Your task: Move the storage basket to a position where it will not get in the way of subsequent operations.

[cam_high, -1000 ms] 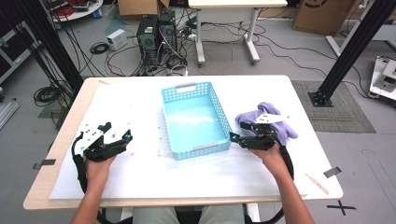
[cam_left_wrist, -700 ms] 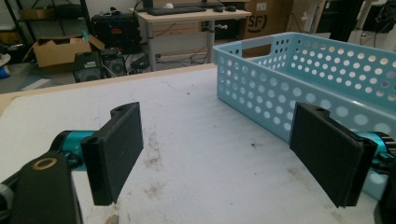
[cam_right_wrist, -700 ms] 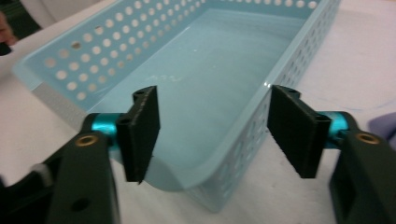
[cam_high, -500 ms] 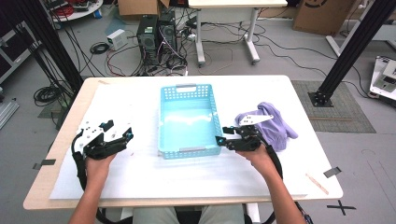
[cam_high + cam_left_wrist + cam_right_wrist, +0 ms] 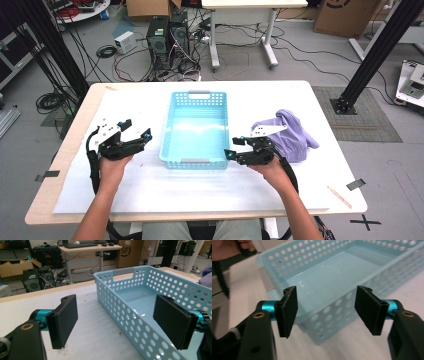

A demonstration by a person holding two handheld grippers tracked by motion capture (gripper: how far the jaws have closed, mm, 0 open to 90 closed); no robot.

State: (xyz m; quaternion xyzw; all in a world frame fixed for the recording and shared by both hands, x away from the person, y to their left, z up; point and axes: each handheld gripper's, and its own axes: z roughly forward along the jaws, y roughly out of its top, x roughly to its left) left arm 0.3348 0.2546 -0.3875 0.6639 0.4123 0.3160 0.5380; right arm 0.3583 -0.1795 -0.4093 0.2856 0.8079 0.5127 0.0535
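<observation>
White sheeting covers the table [image 5: 310, 100], and on it, in the middle, stands the light-blue perforated basket [image 5: 194, 127], empty, its long sides running away from the person. To its right lies a crumpled lilac cloth [image 5: 287, 132], apart from the basket wall. The right gripper [image 5: 231, 153] is at the basket's near right corner; its jaws have just been opening and stand spread with the corner in front of them, nothing pinched. The left gripper [image 5: 142, 137] hovers just left of the basket's near left side, jaws likewise spread and empty; the left gripper view shows the basket wall between its pads but untouched. It looks like a two-handed hold on the basket is being set up. To do that well, bring each pad pair squarely over the rim, close both together, and lift level.
</observation>
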